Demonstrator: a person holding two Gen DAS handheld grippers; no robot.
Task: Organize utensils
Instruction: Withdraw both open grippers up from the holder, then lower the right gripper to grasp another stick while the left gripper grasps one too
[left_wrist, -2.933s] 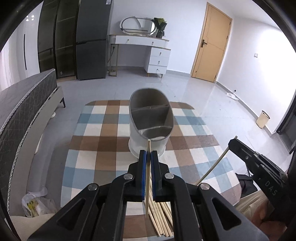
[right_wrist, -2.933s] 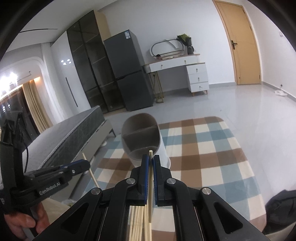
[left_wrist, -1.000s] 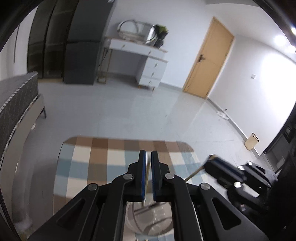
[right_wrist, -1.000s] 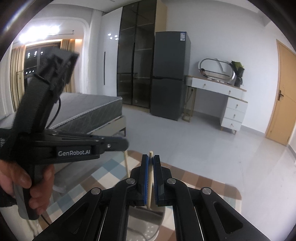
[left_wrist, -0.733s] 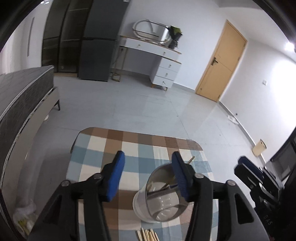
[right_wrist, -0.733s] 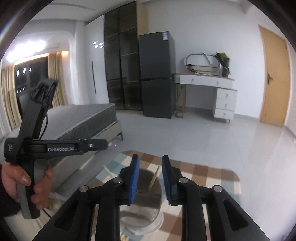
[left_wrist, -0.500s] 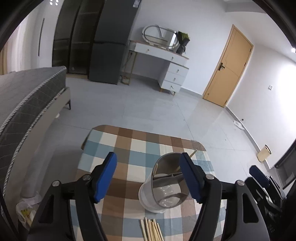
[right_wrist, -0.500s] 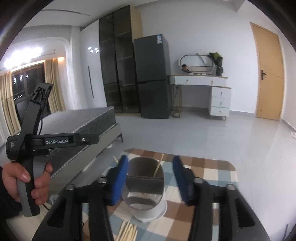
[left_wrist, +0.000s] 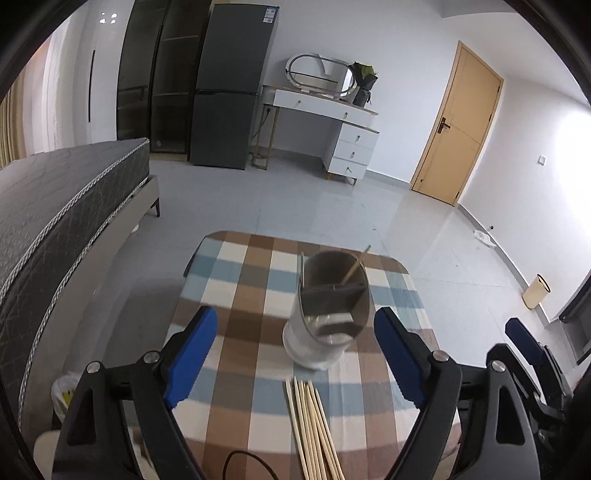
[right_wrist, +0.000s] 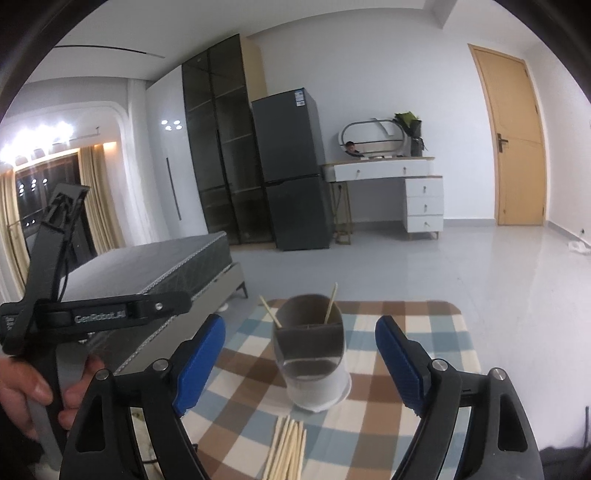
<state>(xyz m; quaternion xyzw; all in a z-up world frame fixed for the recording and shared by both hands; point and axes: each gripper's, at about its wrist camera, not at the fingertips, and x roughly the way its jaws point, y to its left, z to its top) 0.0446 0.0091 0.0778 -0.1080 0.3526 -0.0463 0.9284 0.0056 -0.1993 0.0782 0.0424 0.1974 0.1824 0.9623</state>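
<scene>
Left wrist view: left gripper (left_wrist: 295, 350) fingers opening wide, nothing between them; utensil holder (left_wrist: 330, 314) on the checked table (left_wrist: 240, 295) holds two chopsticks (left_wrist: 355, 266); loose chopstick bundle (left_wrist: 314, 428) just before it.

Right wrist view: right gripper (right_wrist: 299, 354) fingers opening, empty, framing the holder (right_wrist: 312, 354).

Both wrist cameras look from the near edge of the checked table (left_wrist: 236, 373) toward the utensil holder (right_wrist: 310, 354), sharing it.
</scene>
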